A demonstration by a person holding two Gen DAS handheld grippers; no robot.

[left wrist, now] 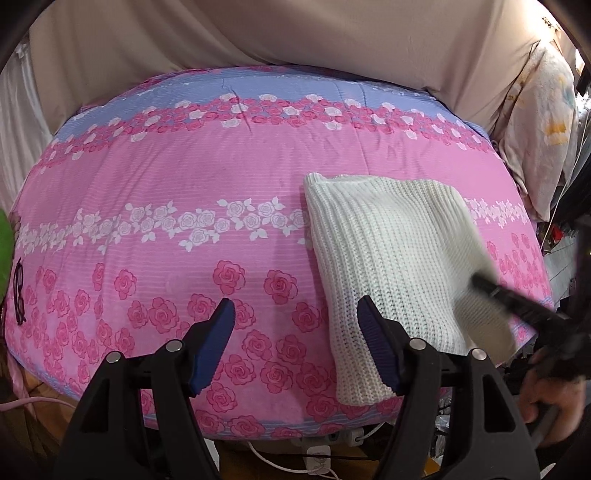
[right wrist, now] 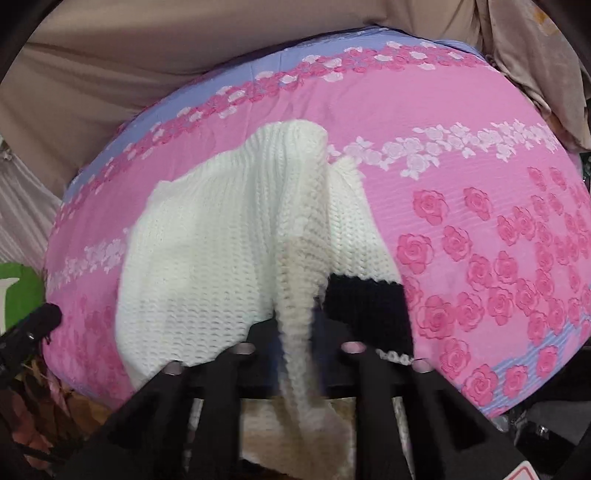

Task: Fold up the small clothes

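A white knit sweater lies on the pink rose-print bedcover, at the right of the left wrist view. My left gripper is open and empty, hovering over the cover just left of the sweater's near edge. My right gripper is shut on a fold of the sweater, lifting it so the knit drapes over the fingers; a black cuff hangs at its right. The right gripper's fingertips are hidden by the fabric. It shows blurred in the left wrist view.
Beige sheets hang behind the bed. A patterned pillow stands at the far right. A green object and black glasses sit at the left edge. White cables and a power strip lie below the bed's front edge.
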